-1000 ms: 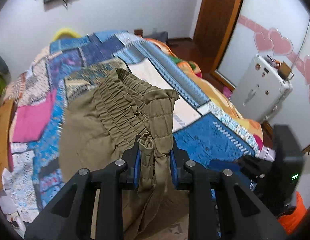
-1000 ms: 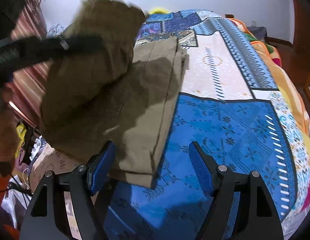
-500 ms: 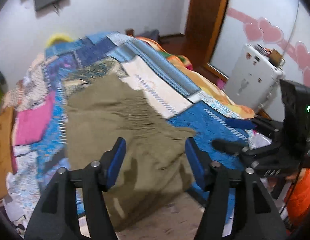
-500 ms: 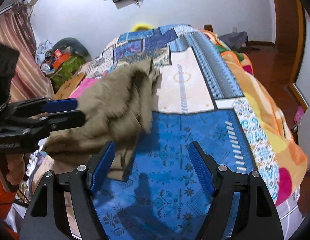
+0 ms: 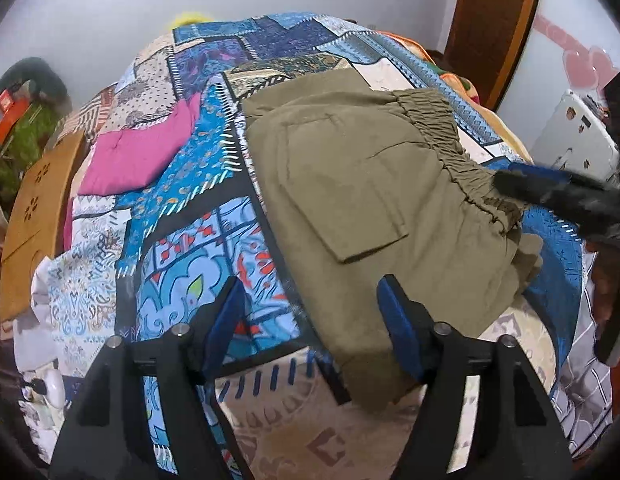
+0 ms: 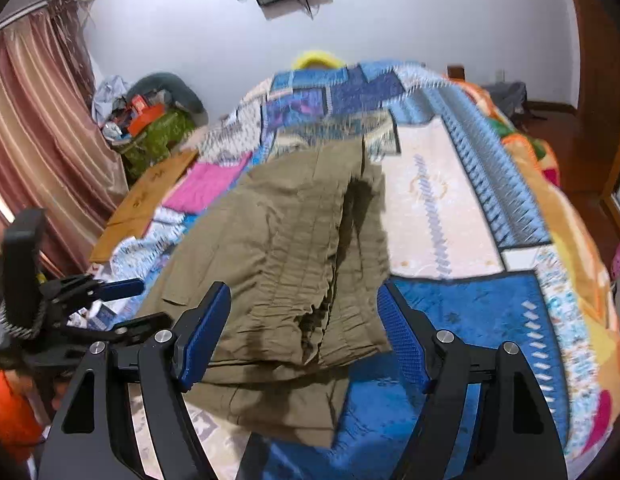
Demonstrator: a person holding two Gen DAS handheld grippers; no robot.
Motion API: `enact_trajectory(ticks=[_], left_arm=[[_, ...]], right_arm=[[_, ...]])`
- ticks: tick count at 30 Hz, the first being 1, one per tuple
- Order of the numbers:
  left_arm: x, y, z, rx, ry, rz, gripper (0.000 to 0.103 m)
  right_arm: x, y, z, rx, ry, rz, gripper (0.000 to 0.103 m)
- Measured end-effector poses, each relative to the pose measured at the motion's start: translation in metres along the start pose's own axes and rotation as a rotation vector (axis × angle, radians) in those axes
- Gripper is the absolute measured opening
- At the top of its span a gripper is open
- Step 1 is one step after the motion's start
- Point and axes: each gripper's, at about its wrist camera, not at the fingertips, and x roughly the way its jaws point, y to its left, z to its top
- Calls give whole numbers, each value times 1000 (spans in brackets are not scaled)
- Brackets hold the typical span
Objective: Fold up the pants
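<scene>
Two tools: we hold left tool [image 5: 310,312] opening, right tool [image 6: 306,328] released, both empty.
Pants [image 5: 373,200]: folded on bed [image 5: 190,208], frame centre, so we can check the fold.

Olive-green pants [image 5: 349,184] on patchwork quilt [image 5: 198,216] of blue, white, cream and black prints. Plain pink patch [image 5: 138,152] near quilt's left edge. Orange-yellow blanket [image 6: 565,216] along right edge. Striped pink-brown curtain [image 6: 38,128]. Blue gripper pads [image 5: 397,324].
</scene>
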Motion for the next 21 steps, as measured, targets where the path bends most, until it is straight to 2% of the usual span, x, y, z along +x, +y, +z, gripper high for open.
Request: enact_trajectory(ticks=[3,8,9,12,13,17,21], left_arm=[[1,3,-8,1,0,-6,76],[-8,12,-2,-5,3,-43,76],[-11,16,3,-8,-8,-30,76],[-13,32,27,-10,-57,86,76],[-10,40,38,-21,-60,101,76],[16,66,86,-46,-59,106,76],[55,71,128,-14,-25,97,76]], right_arm=[[21,-1,-15,-15,69,-41,72],[12,-12,-29,17,70,-6,72],[8,-14,-30,24,72,-6,72],[-3,-18,-31,30,66,-16,72],[-6,-19,-31,29,65,-19,72],[-18,-20,-33,41,62,-24,72],[-23,-20,-37,64,55,-11,73]])
